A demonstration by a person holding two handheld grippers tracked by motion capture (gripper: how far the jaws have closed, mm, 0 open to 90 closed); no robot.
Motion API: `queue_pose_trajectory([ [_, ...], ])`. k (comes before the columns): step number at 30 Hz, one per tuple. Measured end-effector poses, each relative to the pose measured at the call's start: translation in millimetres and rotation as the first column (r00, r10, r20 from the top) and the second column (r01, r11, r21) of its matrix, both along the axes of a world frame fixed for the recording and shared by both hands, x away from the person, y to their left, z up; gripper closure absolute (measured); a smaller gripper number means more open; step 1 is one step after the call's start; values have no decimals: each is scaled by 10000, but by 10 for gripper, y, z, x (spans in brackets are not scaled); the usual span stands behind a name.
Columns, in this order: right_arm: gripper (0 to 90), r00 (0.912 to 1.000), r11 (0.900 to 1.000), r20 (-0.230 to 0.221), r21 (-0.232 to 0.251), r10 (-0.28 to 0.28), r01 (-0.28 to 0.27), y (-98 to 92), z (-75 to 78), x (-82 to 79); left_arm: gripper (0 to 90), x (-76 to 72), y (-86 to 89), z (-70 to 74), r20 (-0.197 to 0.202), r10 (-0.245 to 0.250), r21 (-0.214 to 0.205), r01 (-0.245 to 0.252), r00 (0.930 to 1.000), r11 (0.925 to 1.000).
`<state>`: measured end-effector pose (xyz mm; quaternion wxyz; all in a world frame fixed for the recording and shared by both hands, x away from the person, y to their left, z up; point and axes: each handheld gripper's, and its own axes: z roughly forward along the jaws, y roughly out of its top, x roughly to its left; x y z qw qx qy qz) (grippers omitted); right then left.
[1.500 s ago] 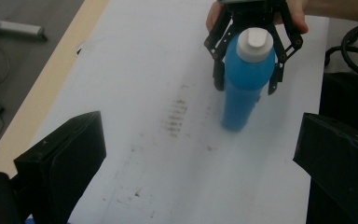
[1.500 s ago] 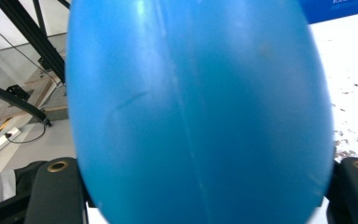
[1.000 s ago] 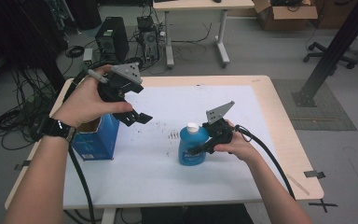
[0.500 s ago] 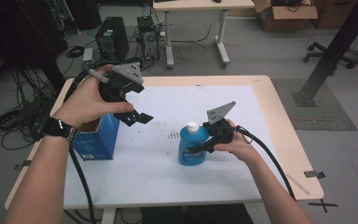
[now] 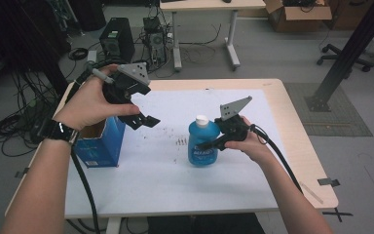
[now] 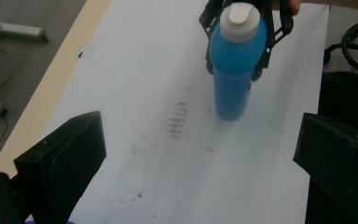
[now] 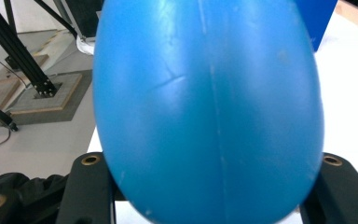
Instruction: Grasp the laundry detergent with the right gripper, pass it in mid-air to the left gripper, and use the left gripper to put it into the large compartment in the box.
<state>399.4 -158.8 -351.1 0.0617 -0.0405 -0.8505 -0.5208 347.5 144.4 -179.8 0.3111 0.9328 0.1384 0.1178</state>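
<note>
Gripping the blue bottle around its body, the right tongs are holding it upright on the worktop, mid-sheet. Left tongs are hovering wide open and empty, above the blue box. Likely next: lifting or handing over, calling for steady vertical carry.

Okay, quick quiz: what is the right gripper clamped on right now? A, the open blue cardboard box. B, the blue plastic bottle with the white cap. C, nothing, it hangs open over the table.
B: the right gripper has its jaws on either side of the blue plastic bottle with the white cap, standing on the white table cover.
</note>
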Motion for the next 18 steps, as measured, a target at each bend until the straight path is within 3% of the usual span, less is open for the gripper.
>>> queue_pose_trajectory([
  [10, 422, 9970, 9990, 649, -169, 421, -411, 132, 536, 3, 25, -11, -54, 130, -41, -152, 161, 153, 9999, 9998],
  [18, 423, 9903, 9942, 1033, -622, 934, -873, 373, 867, -19, 25, -29, -93, 220, -91, -280, 255, 282, 9996, 9993],
])
